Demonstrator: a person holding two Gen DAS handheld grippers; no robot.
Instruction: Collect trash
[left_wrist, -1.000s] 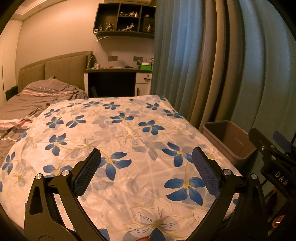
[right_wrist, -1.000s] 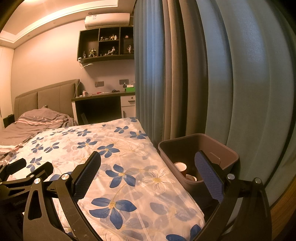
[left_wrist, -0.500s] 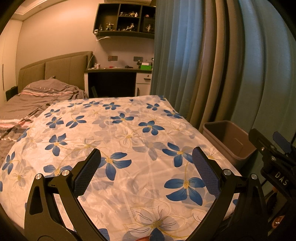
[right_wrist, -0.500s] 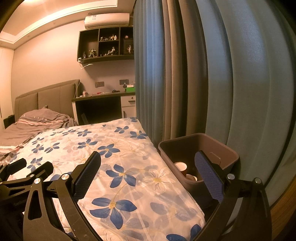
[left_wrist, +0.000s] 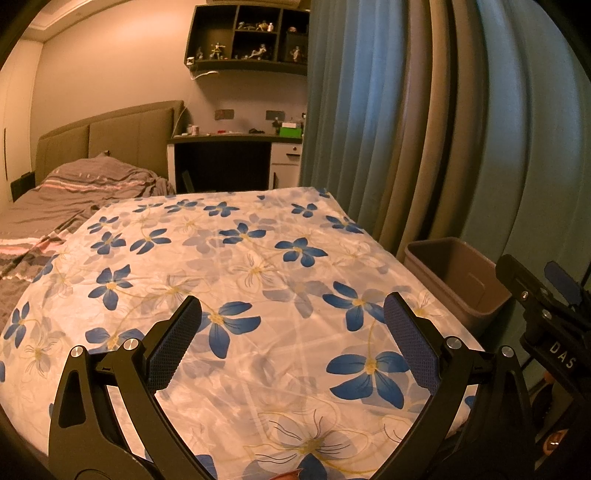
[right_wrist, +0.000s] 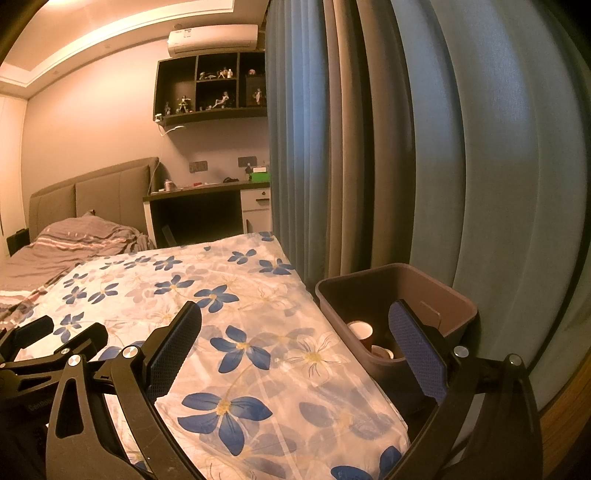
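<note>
A brown plastic bin (right_wrist: 454, 299) stands on the floor beside the bed, against the curtain, and shows in the left wrist view as the bin (left_wrist: 458, 273). Inside it lie paper cups (right_wrist: 360, 328), partly hidden by my right finger. My right gripper (right_wrist: 295, 332) is open and empty above the bed's right edge, its right finger over the bin. My left gripper (left_wrist: 291, 328) is open and empty over the flowered sheet (left_wrist: 240, 277). The right gripper's body (left_wrist: 546, 321) shows at the right of the left wrist view.
A blue-grey curtain (right_wrist: 406, 147) hangs along the right, close behind the bin. A rumpled grey blanket (left_wrist: 74, 195) lies at the head of the bed. A desk (left_wrist: 229, 162) and a wall shelf (left_wrist: 251, 40) stand at the far wall.
</note>
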